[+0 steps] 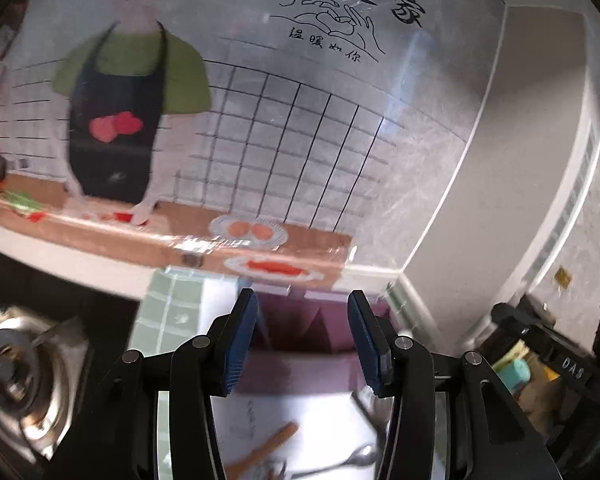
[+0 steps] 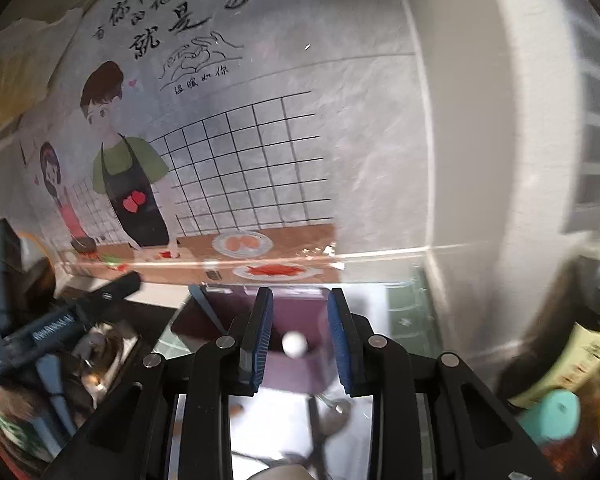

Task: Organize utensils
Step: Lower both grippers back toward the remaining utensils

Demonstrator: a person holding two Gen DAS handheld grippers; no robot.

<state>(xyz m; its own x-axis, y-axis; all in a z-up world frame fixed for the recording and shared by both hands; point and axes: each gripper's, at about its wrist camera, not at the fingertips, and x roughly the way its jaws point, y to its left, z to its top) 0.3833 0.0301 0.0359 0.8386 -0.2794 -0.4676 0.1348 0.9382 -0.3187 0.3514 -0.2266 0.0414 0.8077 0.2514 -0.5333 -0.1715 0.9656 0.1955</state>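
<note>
Standing by the kitchen counter, I see both tools pointed at the purple plastic utensil holder [image 1: 300, 332] that sits against the wall with the cartoon cook sticker [image 1: 120, 92]. The left gripper [image 1: 302, 344] has its blue pads spread apart with nothing between them, so it is let go and empty. The right gripper [image 2: 298, 340] is the same: pads apart, not pressing on anything. Through its gap I can see a small white round knob [image 2: 295, 344] inside the holder; it looks like the end of something already standing in there, but it is too blurry to be sure. Lower down, on the shiny white counter [image 1: 320, 412], lie the things that I think are left to sort: a brown wooden stick-shaped utensil [image 1: 276, 440], perhaps a spoon handle or chopsticks, and a silver metal spoon [image 1: 352, 458] just beside it. From the right side, a silver spoon [image 2: 332, 416] shows just in front of the holder. A steel gas burner [image 1: 16, 376] is off to the left, and bottles [image 2: 580, 340] stand to the right. My guess is that something has just gone into the holder and a new pick is about to start. The next move calls for dipping one tool down to the counter, lining its open pads on either side of a thin handle, and squeezing gently. Flat, shiny handles may slip.
</note>
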